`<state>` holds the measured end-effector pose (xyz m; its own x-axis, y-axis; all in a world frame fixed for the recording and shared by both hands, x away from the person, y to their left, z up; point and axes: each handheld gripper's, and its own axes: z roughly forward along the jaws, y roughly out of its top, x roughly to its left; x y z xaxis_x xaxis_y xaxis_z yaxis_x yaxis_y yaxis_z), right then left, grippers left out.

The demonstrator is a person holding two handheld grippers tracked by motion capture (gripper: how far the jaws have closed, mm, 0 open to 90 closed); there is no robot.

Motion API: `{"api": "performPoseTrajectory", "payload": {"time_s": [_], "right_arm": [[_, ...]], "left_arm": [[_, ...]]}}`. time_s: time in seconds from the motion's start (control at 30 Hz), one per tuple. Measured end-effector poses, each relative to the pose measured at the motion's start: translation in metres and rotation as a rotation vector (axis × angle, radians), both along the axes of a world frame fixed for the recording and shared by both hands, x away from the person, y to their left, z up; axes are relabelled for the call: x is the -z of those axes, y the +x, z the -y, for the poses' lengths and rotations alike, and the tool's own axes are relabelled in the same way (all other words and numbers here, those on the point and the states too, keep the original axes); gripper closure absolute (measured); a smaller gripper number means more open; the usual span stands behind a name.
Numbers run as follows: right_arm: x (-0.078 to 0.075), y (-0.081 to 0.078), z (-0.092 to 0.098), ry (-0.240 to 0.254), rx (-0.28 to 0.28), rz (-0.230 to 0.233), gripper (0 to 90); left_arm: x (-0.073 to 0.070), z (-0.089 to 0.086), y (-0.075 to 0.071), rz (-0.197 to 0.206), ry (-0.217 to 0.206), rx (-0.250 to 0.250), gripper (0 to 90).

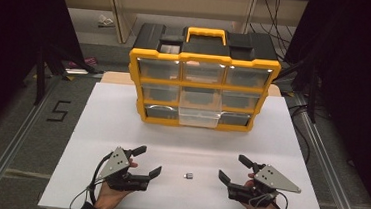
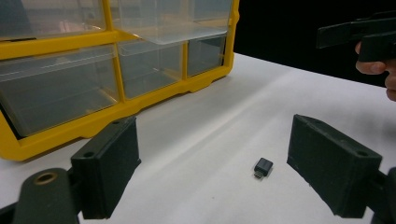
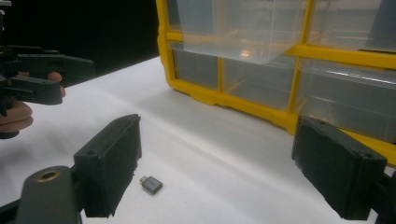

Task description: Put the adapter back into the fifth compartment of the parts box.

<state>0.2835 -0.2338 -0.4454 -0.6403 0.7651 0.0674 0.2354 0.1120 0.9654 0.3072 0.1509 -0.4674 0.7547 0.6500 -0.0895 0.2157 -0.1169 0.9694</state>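
Small grey adapter (image 1: 188, 175) lying flat on the white tabletop (image 1: 122, 114), near the front edge, about midway between the left and right edges. Touched by nothing.

Left gripper (image 1: 148, 162) held low near the front-left corner, jaws spread wide, nothing between them; adapter seen on the bare surface beyond its jaws in the left gripper view (image 2: 263, 166).

Right gripper (image 1: 234, 169) held low near the front-right corner, jaws likewise released and empty; adapter just beside the left-hand jaw in the right gripper view (image 3: 151, 185).

Yellow organizer (image 1: 203, 88) standing upright toward the back edge, centred. Clear bottom-middle drawer (image 1: 199, 117) pulled partly out; contents not discernible.
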Motion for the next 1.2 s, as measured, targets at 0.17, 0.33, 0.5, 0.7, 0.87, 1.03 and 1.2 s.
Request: {"api": "performPoseTrajectory", "payload": {"time_s": [0.17,0.33,0.5,0.7,0.87,1.03,1.2], "right_arm": [[0.000,0.000,-0.001,-0.003,-0.011,-0.007,18.1],[0.000,0.001,-0.003,-0.009,-0.024,-0.011,18.2],[-0.001,0.002,-0.005,-0.024,-0.047,-0.021,18.4],[-0.003,0.004,-0.010,-0.055,-0.068,-0.031,18.9],[-0.004,0.005,-0.014,-0.074,-0.089,-0.034,19.6],[-0.003,0.008,-0.025,-0.120,-0.157,-0.070,20.2],[-0.002,0.009,-0.031,-0.145,-0.186,-0.082,20.6]], "left_arm": [[0.000,0.000,0.000,0.001,-0.002,0.001,16.2],[0.000,0.000,0.000,0.005,0.000,0.003,16.2],[0.000,0.000,0.000,0.009,0.001,0.003,16.2],[-0.001,0.000,0.000,0.023,-0.001,0.006,16.2],[-0.001,0.000,0.000,0.023,0.000,0.005,16.3],[-0.001,0.000,0.000,0.025,-0.001,0.004,16.4],[-0.001,0.001,0.000,0.024,0.000,0.006,16.4]]}}
